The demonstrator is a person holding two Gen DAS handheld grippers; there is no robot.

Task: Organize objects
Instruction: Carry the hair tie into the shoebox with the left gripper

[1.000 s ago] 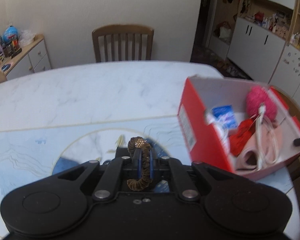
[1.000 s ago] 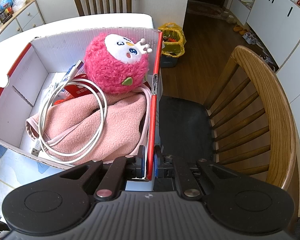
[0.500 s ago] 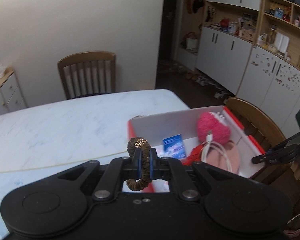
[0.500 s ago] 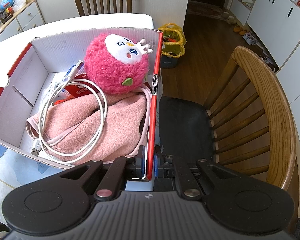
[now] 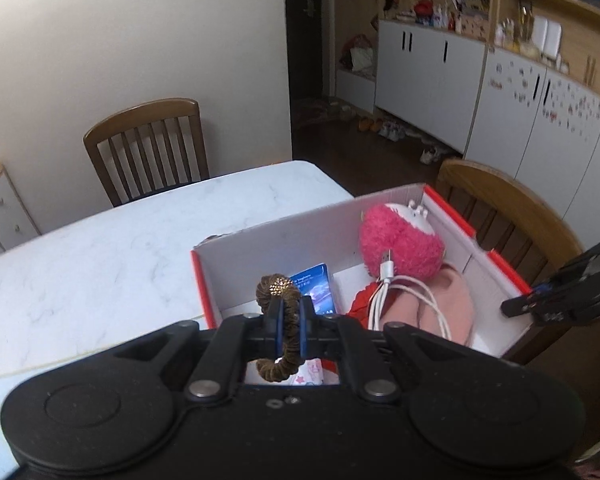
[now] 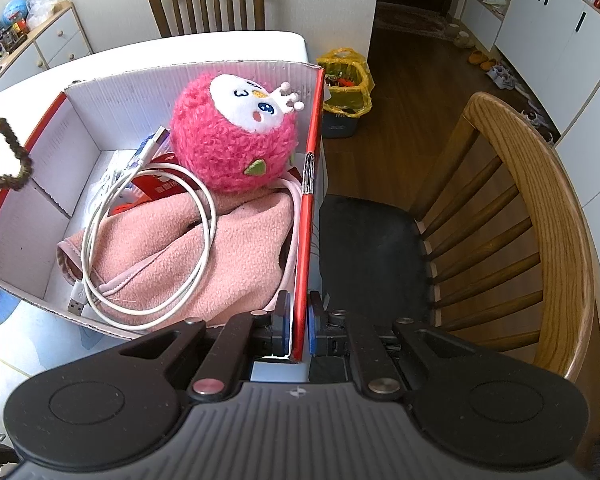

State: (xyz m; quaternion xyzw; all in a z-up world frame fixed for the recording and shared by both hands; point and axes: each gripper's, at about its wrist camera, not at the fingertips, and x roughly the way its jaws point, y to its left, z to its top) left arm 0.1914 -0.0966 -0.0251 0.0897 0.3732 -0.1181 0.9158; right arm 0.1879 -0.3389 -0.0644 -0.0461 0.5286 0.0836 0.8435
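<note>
My left gripper (image 5: 288, 316) is shut on a brown hair scrunchie (image 5: 277, 292) with a gold beaded patch and holds it above the near left end of the red-and-white cardboard box (image 5: 278, 232). The scrunchie also shows at the left edge of the right wrist view (image 6: 10, 156). My right gripper (image 6: 299, 322) is shut on the box's right wall (image 6: 309, 216). Inside the box lie a pink plush toy (image 6: 232, 140), a pink fleece cloth (image 6: 204, 248), a coiled white USB cable (image 6: 148, 240), a blue packet (image 5: 314, 288) and a red packet (image 6: 160, 188).
The box stands at the right end of a white marble table (image 5: 100, 256), on a blue patterned mat (image 6: 40, 344). A wooden chair (image 6: 540, 216) stands right beside the box, another chair (image 5: 148, 144) at the far side. A yellow bag (image 6: 346, 88) sits on the floor.
My left gripper has carried the scrunchie to the right, from over the table mat to above the box's left end. My right gripper has kept its hold on the box wall.
</note>
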